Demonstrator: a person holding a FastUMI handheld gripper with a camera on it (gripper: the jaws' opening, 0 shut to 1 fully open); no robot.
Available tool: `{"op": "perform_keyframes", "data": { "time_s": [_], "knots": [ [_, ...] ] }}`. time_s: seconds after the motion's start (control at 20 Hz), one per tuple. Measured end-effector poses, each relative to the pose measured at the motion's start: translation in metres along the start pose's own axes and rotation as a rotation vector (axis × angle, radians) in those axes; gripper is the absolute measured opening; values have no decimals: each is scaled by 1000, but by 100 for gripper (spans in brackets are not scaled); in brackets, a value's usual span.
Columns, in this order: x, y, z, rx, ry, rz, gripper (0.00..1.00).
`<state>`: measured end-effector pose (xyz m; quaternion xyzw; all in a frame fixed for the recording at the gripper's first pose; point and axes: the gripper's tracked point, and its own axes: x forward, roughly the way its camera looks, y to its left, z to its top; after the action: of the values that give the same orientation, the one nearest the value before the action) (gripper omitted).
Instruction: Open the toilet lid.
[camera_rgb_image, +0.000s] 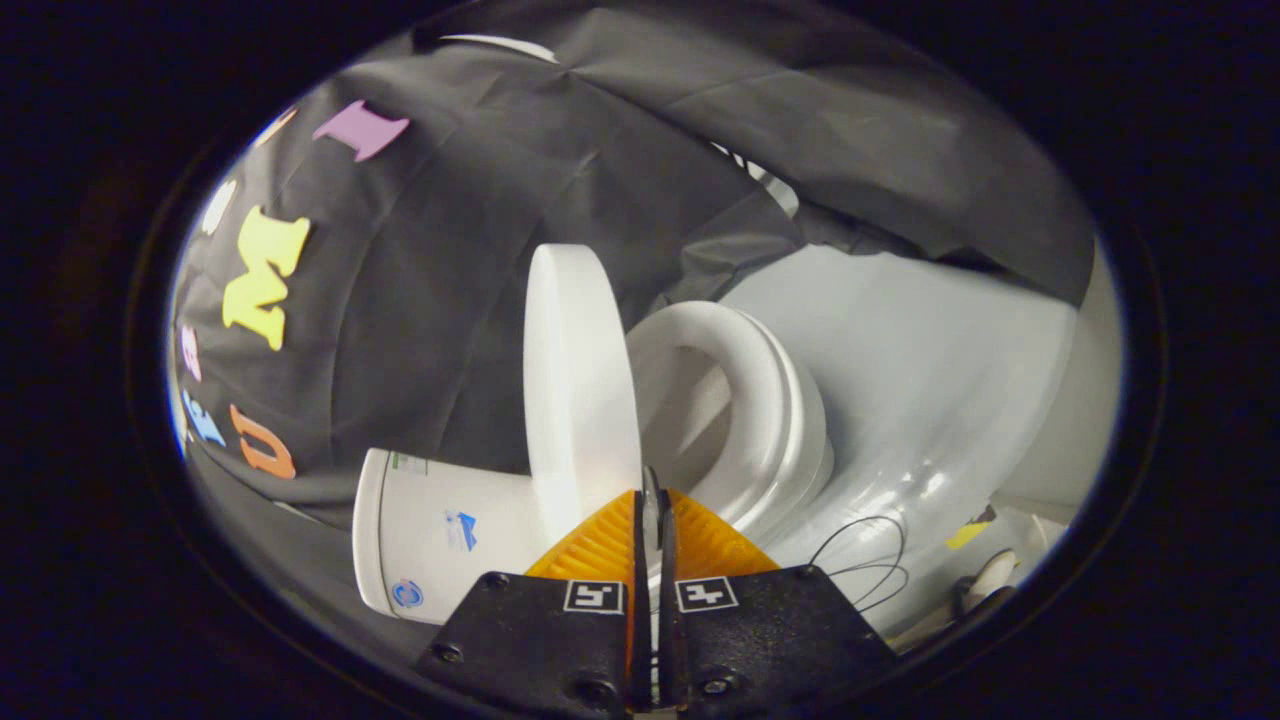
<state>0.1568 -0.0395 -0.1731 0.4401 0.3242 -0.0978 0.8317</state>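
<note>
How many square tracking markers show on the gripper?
2: one square marker on the housing behind one finger, the other marker behind the other finger. The gripper has its jaws nearly closed at the raised toilet lid edge.

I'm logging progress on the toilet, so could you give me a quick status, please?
Gripper nearly shut, fingers at the lid's edge. Toilet lid raised off the seat, bowl open beneath. Nothing in the way.

Matt toilet lid (578, 380), glossy toilet bowl (900, 400)
</note>
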Motion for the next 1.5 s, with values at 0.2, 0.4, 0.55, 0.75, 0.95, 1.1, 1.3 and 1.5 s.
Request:
{"op": "perform_keyframes", "data": {
  "time_s": [0.2, 0.4, 0.55, 0.75, 0.95, 1.1, 1.3, 1.5],
  "knots": [
    [-12, 41, -2, -75, -10, 38, 6],
    [-20, 64, -9, -134, -15, 28, 6],
    [-26, 80, -16, -127, -12, 52, 6],
    [-33, 89, -22, -161, -25, 37, 6],
    [-31, 87, -23, -214, -42, 19, 6],
    [-32, 87, -22, -234, -51, 19, 6],
    [-31, 85, -21, -274, -50, 25, 7],
    [-31, 85, -22, -321, -46, 39, 9]
  ]
}}
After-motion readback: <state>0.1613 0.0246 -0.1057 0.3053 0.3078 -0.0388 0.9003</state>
